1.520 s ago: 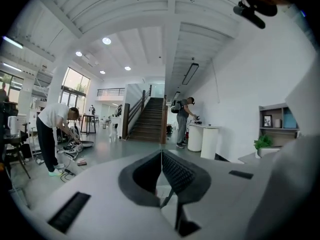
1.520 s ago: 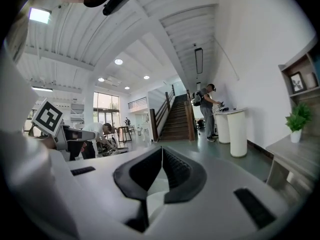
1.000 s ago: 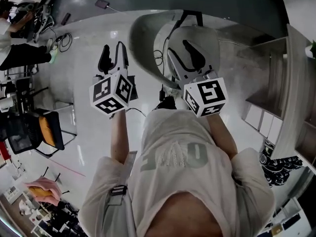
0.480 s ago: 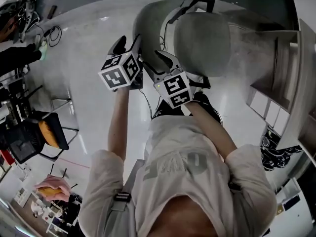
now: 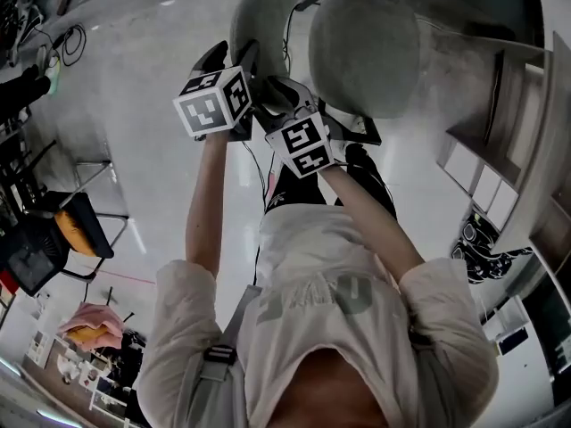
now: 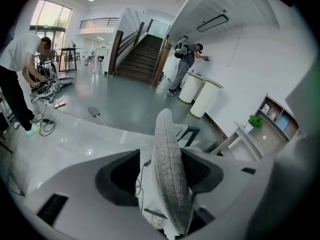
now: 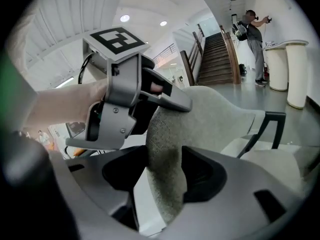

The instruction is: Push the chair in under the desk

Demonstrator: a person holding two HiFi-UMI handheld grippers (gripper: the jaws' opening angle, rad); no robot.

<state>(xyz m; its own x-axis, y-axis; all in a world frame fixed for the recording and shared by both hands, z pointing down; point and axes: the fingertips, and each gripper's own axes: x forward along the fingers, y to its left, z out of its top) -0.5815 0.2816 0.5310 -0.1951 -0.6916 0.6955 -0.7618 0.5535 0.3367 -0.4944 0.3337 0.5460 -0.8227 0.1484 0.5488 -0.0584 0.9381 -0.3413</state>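
Left tool, right tool astride chair

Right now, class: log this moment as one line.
left gripper: jaws just opened, straddling chair back | right gripper: jaws just opened, straddling it too | push: pending

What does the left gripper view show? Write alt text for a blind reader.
The left gripper, its jaws just opened wide, straddles the edge of a grey fabric chair backrest without clamping it. Behind are a glossy floor, a staircase, one person at left and another farther back.
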